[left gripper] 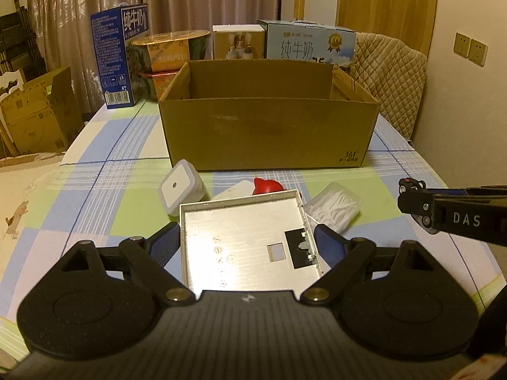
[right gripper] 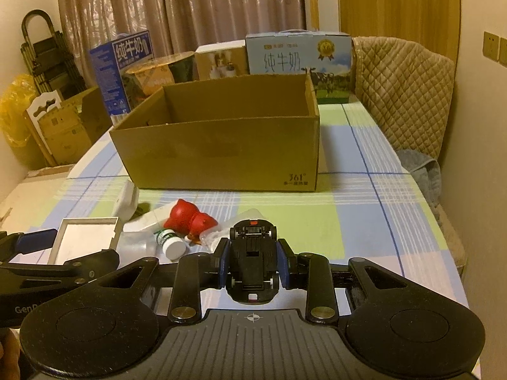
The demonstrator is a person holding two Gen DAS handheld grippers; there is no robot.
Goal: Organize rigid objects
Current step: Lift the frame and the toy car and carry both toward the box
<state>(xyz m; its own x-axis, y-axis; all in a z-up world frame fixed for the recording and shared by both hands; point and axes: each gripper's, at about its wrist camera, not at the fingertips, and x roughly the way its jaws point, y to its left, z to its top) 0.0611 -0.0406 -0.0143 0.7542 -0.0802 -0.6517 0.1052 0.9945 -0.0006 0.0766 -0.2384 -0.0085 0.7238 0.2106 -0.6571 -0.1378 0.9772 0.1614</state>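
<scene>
My left gripper [left gripper: 247, 237] is shut on a silver square tray [left gripper: 244, 237], held above the table in front of the open cardboard box [left gripper: 269, 133]. My right gripper [right gripper: 253, 259] is shut on a black toy car [right gripper: 253, 262], upside down; the car's nose also shows at the right of the left wrist view [left gripper: 410, 185]. On the table before the box lie a white night light [left gripper: 180, 190], a red figure [right gripper: 190, 218], a clear box of floss picks [left gripper: 334, 209], a white flat box [left gripper: 234, 191] and a small white-capped bottle [right gripper: 171, 242].
The table has a checked cloth [right gripper: 348, 209]. Behind the cardboard box [right gripper: 221, 145] stand milk cartons [right gripper: 298, 53], a noodle cup [right gripper: 152, 72] and a small white box [left gripper: 237, 41]. A padded chair [right gripper: 408, 95] is at the right. More cardboard boxes [left gripper: 35, 114] sit on the floor at the left.
</scene>
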